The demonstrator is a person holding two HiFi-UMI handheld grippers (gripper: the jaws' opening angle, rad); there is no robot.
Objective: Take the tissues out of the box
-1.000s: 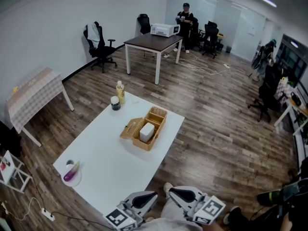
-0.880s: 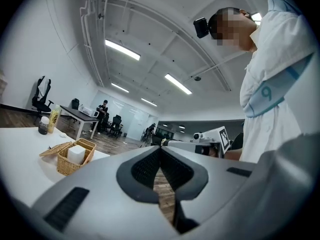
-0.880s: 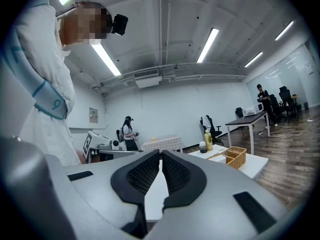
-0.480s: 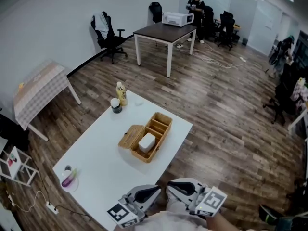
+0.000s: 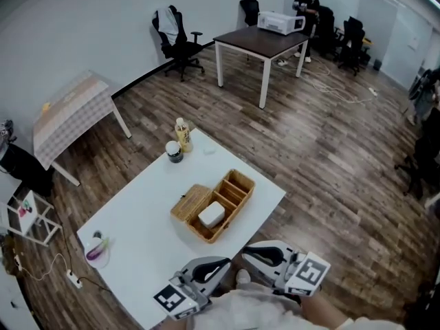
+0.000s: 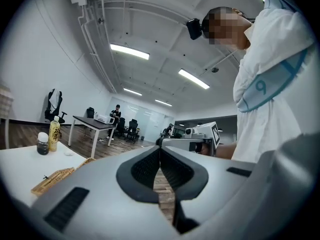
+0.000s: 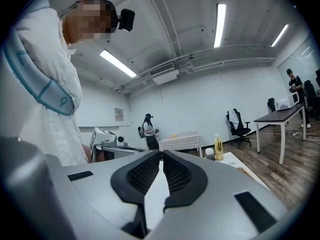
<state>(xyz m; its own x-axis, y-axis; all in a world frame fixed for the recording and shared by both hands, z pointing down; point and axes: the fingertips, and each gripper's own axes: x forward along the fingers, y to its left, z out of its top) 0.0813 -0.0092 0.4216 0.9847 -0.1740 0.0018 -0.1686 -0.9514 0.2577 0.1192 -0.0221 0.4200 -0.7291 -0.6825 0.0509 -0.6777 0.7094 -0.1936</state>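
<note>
An open wooden box (image 5: 230, 192) stands in the middle of the white table (image 5: 144, 218), its lid (image 5: 190, 201) laid flat to the left. A white tissue pack (image 5: 212, 214) lies in its near compartment. Both grippers hang close to the person's body, off the table's near edge and well short of the box. My left gripper (image 5: 225, 260) and right gripper (image 5: 245, 252) point tip to tip. The left gripper view shows the jaws (image 6: 160, 151) shut on nothing, with the box (image 6: 52, 179) low at the left. The right gripper's jaws (image 7: 161, 156) are shut and empty too.
A yellow bottle (image 5: 183, 135) and a dark jar (image 5: 174, 151) stand at the table's far corner. A plate with a purple thing (image 5: 97, 249) lies at the near left corner. Beyond are a cloth-covered table (image 5: 72, 112), a dark table with a microwave (image 5: 261, 41), an office chair (image 5: 175, 33) and a person (image 5: 306, 2).
The table, box and room have slid rightward in the head view as the person moves across the floor. Both grippers keep their shut, tip-to-tip pose at the frame's bottom.
</note>
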